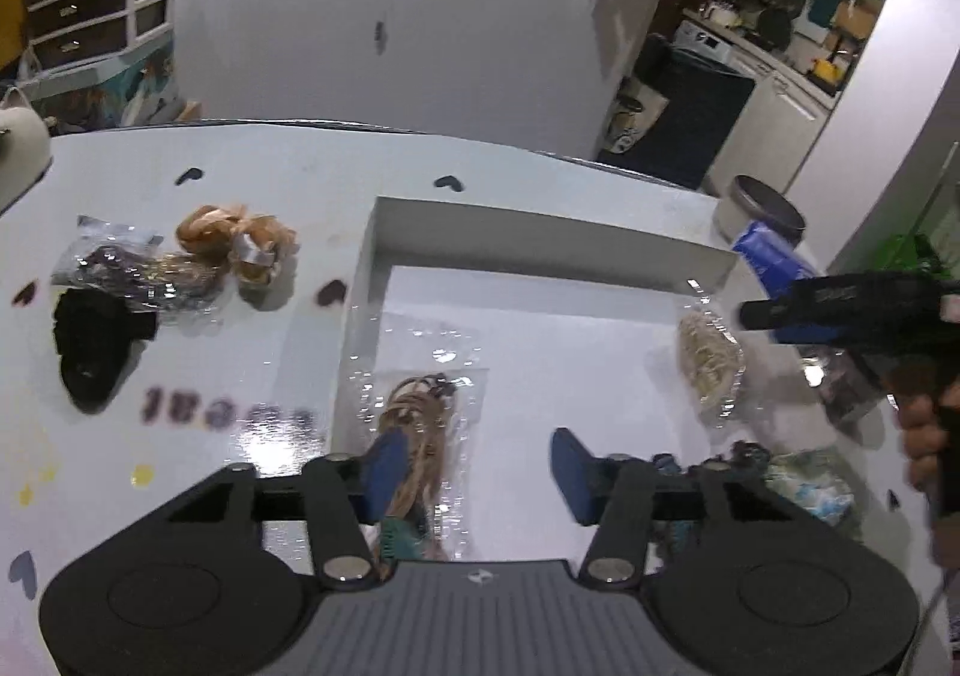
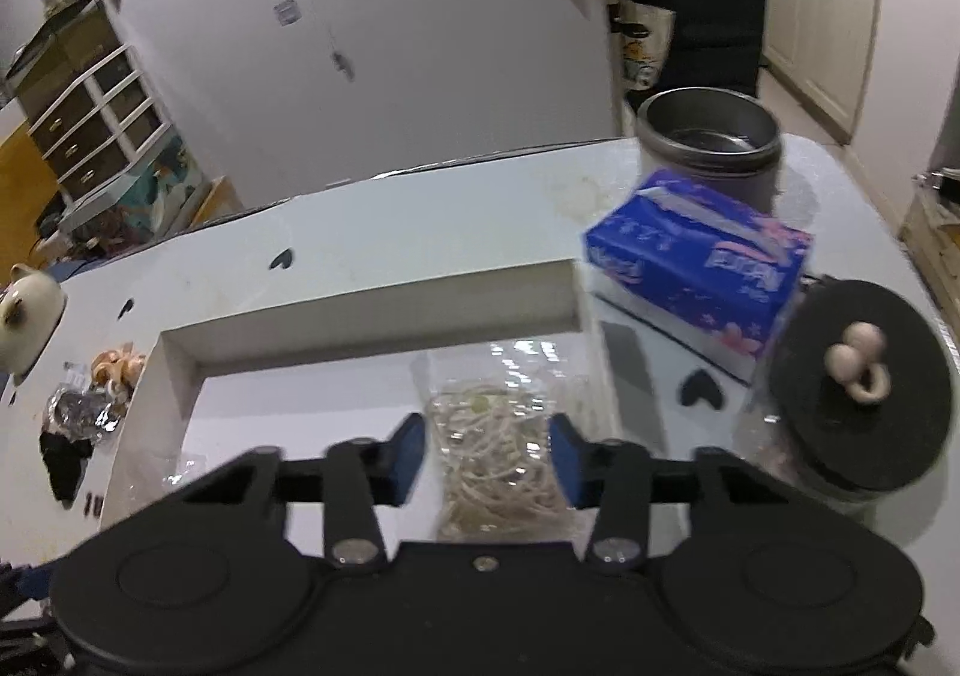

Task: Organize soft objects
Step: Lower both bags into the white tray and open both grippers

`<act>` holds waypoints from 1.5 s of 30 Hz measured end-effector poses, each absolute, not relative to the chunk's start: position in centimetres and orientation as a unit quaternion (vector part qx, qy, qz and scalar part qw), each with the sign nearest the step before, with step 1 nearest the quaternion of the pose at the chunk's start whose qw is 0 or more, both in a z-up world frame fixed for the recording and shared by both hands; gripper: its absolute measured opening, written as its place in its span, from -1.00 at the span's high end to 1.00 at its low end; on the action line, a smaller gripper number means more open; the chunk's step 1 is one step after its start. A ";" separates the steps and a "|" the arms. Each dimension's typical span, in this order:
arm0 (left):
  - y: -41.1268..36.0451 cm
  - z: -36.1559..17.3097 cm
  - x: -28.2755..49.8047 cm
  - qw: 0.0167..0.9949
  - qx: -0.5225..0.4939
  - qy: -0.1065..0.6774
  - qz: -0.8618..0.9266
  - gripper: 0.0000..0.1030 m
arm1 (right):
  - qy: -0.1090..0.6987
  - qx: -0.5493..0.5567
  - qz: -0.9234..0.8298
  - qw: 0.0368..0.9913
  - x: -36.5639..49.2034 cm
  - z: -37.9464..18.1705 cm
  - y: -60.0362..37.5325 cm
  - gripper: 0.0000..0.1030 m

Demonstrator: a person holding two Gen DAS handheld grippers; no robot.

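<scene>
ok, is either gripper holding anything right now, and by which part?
Left gripper: nothing, jaws open over the brown-cord bag. Right gripper: the pale-cord bag sits between its fingers at about its middle, but whether they grip it cannot be told.

A shallow box [image 1: 543,238] sits on the table [image 1: 288,184]. In it lie two clear bags, one of cords [image 1: 420,412] toward its left, one of string [image 2: 501,466] toward its right. Left of the box lie a hair bun [image 1: 237,244], a foil packet [image 1: 114,268] and a cloth [image 1: 96,346]. Right of the box sits a tissue box [image 2: 699,268], a pot [image 2: 708,135] behind it and a round lid [image 2: 861,388] to its right.
</scene>
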State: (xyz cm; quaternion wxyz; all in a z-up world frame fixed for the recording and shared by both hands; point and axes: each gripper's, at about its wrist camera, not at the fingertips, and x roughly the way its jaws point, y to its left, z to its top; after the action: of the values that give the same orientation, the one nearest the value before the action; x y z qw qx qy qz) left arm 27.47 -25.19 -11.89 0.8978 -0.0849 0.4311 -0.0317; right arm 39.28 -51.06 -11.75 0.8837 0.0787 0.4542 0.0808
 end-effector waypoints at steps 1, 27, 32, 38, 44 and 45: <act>-25.3 -11.9 27.6 0.896 -0.088 0.434 -0.036 0.17 | 0.456 0.076 0.088 0.883 39.4 -12.1 -50.7 0.34; -25.8 -12.0 27.1 0.887 -0.077 0.453 -0.049 0.03 | 0.436 0.074 0.090 0.892 34.3 -10.1 -51.7 -0.07; -26.0 -10.9 26.1 0.893 -0.074 0.440 -0.053 -0.33 | 0.419 0.062 0.085 0.902 31.6 -8.5 -51.8 -0.42; -26.2 -9.5 24.7 0.903 -0.063 0.422 -0.054 -0.66 | 0.403 0.057 0.087 0.909 28.3 -7.5 -51.9 -0.62; -26.3 -8.5 23.4 0.911 -0.054 0.405 -0.055 -0.98 | 0.386 0.050 0.075 0.918 25.5 -6.8 -52.0 -0.83; -26.3 -8.4 23.2 0.912 -0.052 0.402 -0.054 -1.00 | 0.382 0.051 0.072 0.920 25.1 -6.7 -52.0 -0.87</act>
State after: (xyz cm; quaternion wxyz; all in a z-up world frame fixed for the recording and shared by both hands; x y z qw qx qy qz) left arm 23.21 -26.31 -8.35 0.9123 -0.0523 0.4025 -0.0542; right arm 25.11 -51.99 -6.66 0.9199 0.0508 0.3821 0.0718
